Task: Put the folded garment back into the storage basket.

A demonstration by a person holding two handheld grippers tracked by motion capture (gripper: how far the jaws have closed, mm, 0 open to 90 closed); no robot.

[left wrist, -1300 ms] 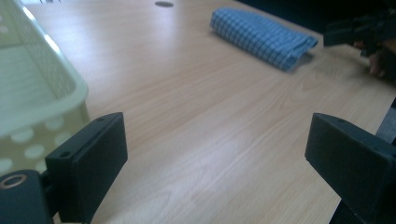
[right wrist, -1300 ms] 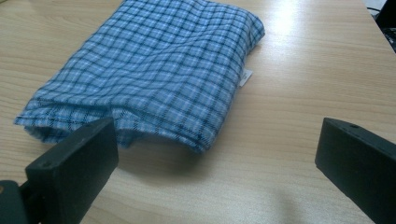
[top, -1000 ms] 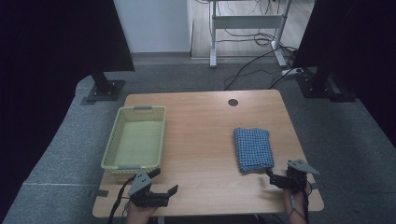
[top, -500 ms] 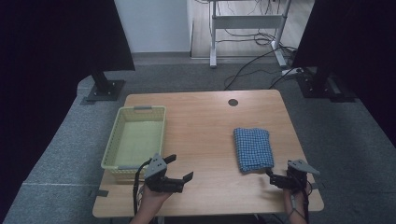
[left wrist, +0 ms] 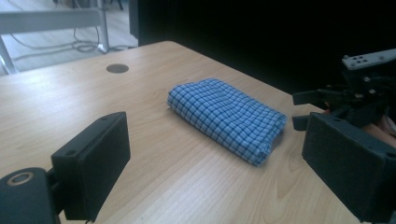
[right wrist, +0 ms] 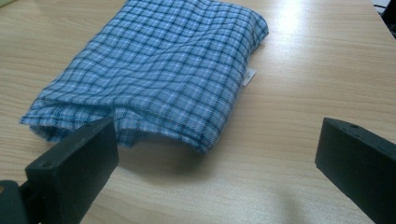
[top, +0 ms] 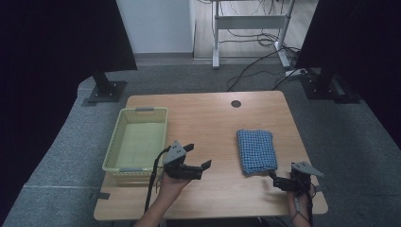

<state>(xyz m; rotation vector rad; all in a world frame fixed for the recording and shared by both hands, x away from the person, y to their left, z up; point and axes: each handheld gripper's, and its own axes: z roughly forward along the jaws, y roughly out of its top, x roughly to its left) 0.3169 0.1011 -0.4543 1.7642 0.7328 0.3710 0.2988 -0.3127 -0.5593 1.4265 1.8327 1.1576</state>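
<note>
Checked blue cloth [top: 256, 151] folded, soft rectangle on woodgrain table [top: 208, 118]; left claw [top: 197, 157] spread; right claw [top: 275, 179] spread.

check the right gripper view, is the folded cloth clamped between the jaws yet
No, the right gripper has its jaws spread wide over bare table, and the blue checked cloth lies flat just ahead of them, untouched.

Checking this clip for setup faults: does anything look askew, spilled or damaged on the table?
Nothing stands out. The folded checked cloth lies flat and tidy, the yellow basket sits upright, and both the left gripper and right gripper are open, holding nothing.
</note>
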